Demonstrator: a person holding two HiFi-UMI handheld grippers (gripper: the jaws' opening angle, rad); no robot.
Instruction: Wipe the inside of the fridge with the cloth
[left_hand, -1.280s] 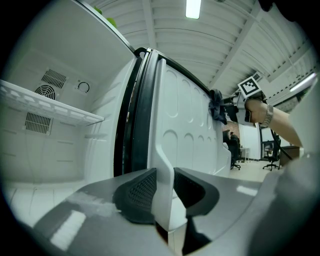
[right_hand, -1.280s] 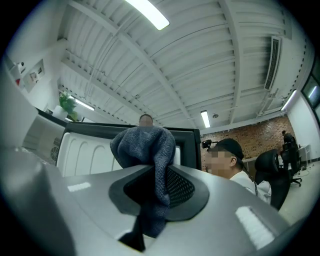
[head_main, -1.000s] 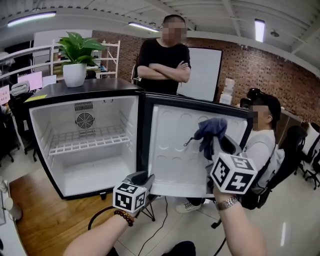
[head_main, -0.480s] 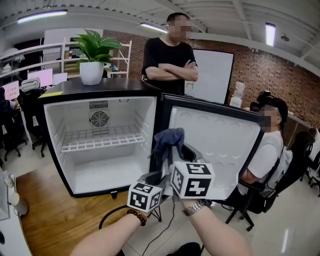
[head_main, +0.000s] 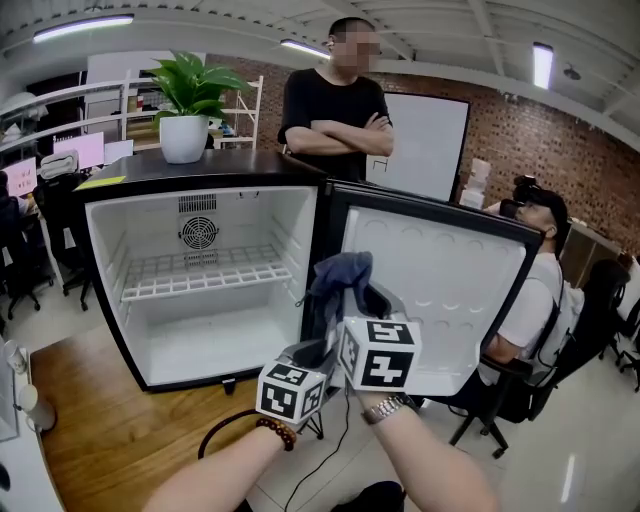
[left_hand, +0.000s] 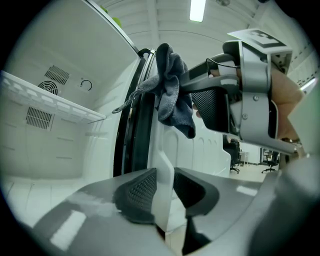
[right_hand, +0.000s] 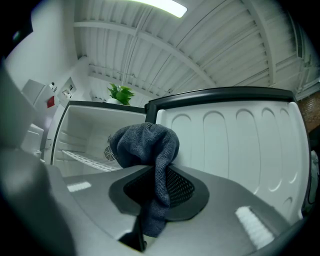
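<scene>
**Open fridge (head_main: 230, 225), cloth (right_hand: 147, 142) gripped**

R gripper (right_hand: 156, 189) fingers clamped on blue-grey cloth, by hinge side of fridge door (head_main: 450, 270). L gripper (left_hand: 164, 192) fingers clamped on door's white edge. Inside fridge: wire shelf (head_main: 200, 275). Potted plant (head_main: 190, 100) on top.

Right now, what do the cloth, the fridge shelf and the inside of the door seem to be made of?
Cloth: soft grey-blue fabric with a fuzzy pile, probably microfibre; it hangs in limp folds. Shelf: thin white wires in a grid, likely coated metal. Door: smooth, slightly glossy white moulded plastic, with arched recesses.
</scene>
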